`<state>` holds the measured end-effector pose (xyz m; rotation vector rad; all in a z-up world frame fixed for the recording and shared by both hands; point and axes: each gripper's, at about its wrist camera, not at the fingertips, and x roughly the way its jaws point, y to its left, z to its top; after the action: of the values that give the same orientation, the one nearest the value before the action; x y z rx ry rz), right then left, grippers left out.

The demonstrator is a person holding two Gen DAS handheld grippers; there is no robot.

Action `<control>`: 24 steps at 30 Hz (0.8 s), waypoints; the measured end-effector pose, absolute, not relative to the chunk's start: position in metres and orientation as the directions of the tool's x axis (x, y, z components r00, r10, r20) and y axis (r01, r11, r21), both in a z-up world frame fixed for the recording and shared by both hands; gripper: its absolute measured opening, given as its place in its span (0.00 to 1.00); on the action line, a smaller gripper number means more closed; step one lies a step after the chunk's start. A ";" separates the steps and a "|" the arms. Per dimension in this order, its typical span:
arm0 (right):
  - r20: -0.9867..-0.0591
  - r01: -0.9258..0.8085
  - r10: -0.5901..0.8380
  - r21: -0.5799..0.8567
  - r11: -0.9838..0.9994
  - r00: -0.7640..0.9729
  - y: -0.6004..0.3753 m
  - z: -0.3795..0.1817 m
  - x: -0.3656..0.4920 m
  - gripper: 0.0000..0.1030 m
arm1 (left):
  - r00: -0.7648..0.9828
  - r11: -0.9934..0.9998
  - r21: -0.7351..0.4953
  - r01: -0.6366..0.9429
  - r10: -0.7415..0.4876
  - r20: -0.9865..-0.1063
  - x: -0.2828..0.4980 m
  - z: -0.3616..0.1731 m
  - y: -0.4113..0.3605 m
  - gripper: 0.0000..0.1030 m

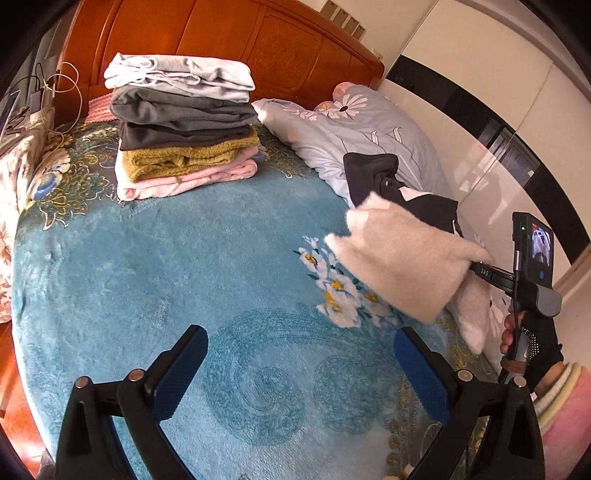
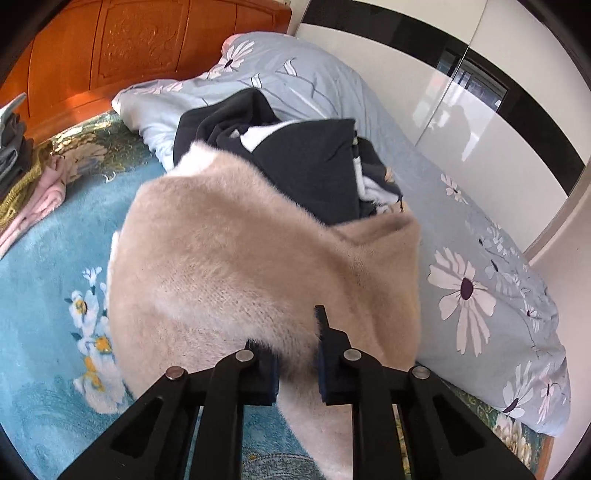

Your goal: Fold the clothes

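Teal floral plush bedspread (image 1: 147,266); right gripper (image 2: 295,354) clamped on fluffy cream sweater (image 2: 236,266), left gripper (image 1: 301,363) wide, folded pile (image 1: 181,125) at 11 o'clock.

Your left gripper (image 1: 301,363) hung wide open and empty above the blue blanket (image 1: 147,266). At the right, your right gripper (image 1: 476,267) held the cream fluffy garment (image 1: 402,258) lifted, and a stack of folded clothes (image 1: 181,125) stood near the wooden headboard (image 1: 229,33).

Folded stack (image 1: 181,125) left of quilt (image 1: 373,136)

left tongs (image 1: 301,365): black arms, blue pads | right hand (image 1: 532,350): black studded glove, pink sleeve
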<state>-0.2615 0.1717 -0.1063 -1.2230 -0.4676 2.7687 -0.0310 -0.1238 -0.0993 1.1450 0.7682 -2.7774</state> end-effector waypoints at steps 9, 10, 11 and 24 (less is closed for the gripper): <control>-0.627 0.109 0.062 -0.231 -0.967 -0.776 0.181 -0.016 -0.174 0.14 | -0.801 -0.879 -0.449 0.160 0.150 -0.580 0.019 -0.030 -0.126 0.99; -0.622 0.118 0.042 -0.213 -0.970 -0.782 0.184 -0.007 -0.161 0.14 | -0.808 -0.879 -0.451 0.154 0.151 -0.569 0.025 -0.023 -0.126 0.99; -0.617 0.125 0.022 -0.194 -0.973 -0.787 0.189 0.001 -0.148 0.14 | -0.815 -0.879 -0.454 0.148 0.152 -0.559 0.031 -0.017 -0.127 0.99; -0.441 0.092 0.108 -0.408 -0.908 -0.891 0.248 0.124 0.047 0.14 | -0.798 -0.868 -0.492 0.064 0.252 -0.548 0.057 -0.005 -0.105 0.99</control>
<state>0.0471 0.2478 0.1242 -0.7319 -0.6714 2.9719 0.0572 -0.1047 -0.0046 1.0195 0.8173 -2.9696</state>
